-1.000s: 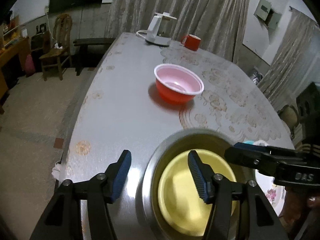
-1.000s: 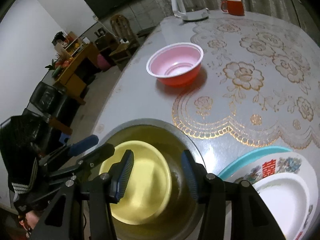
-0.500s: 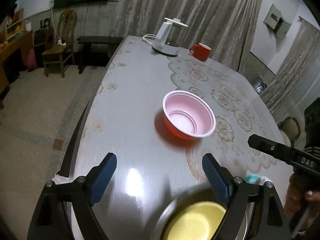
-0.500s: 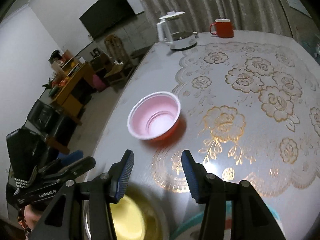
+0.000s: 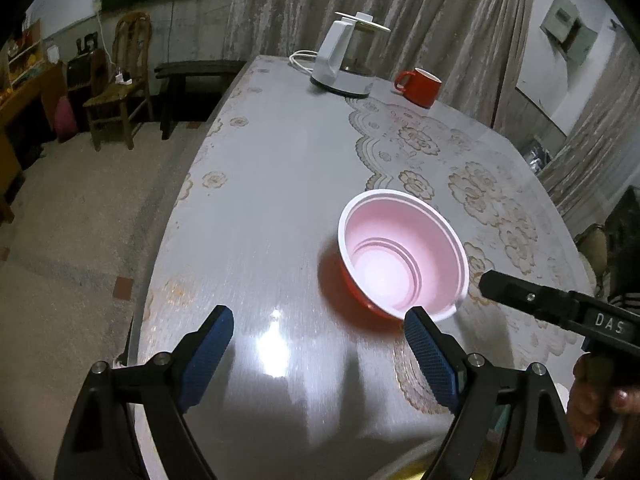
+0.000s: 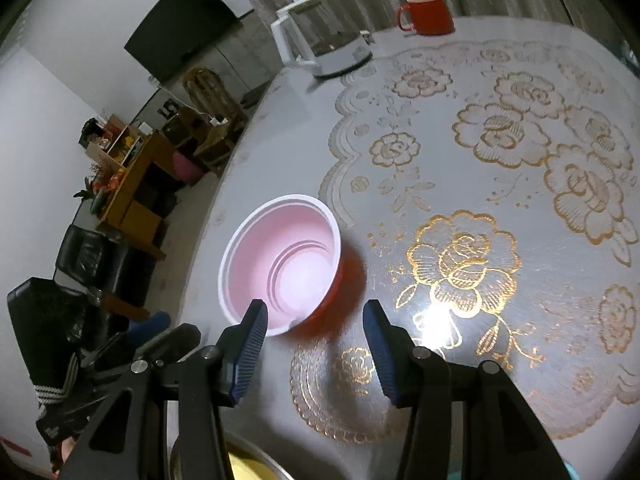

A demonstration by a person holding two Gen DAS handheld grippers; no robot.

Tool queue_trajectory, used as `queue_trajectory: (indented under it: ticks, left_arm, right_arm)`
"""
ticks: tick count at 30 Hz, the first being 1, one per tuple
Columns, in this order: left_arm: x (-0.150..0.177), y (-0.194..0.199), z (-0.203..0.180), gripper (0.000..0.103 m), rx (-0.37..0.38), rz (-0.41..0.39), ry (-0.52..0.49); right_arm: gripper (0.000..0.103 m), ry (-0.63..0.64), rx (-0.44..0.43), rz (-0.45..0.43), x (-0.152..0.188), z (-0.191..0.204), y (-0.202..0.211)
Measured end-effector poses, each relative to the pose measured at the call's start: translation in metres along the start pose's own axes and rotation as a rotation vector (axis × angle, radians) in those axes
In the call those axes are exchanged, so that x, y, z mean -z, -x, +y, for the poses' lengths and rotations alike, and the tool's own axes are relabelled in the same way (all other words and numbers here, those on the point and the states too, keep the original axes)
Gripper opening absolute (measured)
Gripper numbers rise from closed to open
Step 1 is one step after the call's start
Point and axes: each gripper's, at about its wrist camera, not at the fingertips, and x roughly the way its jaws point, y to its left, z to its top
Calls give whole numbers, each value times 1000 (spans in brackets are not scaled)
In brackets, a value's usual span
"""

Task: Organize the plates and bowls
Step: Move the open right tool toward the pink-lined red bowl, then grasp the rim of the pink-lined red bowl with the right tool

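Observation:
A red bowl with a pink inside (image 5: 402, 258) stands upright on the table, also in the right wrist view (image 6: 280, 268). My left gripper (image 5: 320, 356) is open and empty, its right finger just short of the bowl's near rim. My right gripper (image 6: 316, 348) is open and empty, its left finger close to the bowl's near rim. The metal bowl holding a yellow plate (image 6: 248, 468) shows only as a sliver at the bottom edge of both views. The right gripper's finger (image 5: 532, 300) reaches in from the right in the left wrist view.
A white electric kettle (image 5: 344, 60) and a red mug (image 5: 420, 86) stand at the table's far end. The table (image 5: 260, 200) has a gold floral cover (image 6: 500, 160). Its left edge drops to the floor; chairs (image 5: 120, 92) stand beyond.
Both grippers have moved away from the metal bowl with the yellow plate and forward toward the red bowl, which now sits close in front. The left gripper's jaws have opened wider.

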Motion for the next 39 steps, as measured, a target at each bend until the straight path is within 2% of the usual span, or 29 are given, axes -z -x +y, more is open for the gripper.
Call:
queue_trajectory:
  ticks: [8,22,28,33,35,39]
  left_arm:
    - [-8,-14,-6,87,-4,0,-16]
    - [-20,-32,-15,81,31,19,-43]
    - [-21,-41,-17,76,38,42,-46]
    - [-23,-48,-19,70,41,52,-54]
    - [-22,-50,-20,66,43,56,-60]
    - [-23,-55,-20,59,57,75,-57]
  right_arm:
    - [50,-17,-3,18,-9,-11,-19]
    - [50,6,-2,41,-18,-7,-41]
    - [49,6,-13,52,-19,-8,-49]
    - [44,6,-23,65,-18,-8,-54]
    - [39,6,-28,71,-18,-7,-56]
    - [37,-1,-37,80,-17,-8,-61]
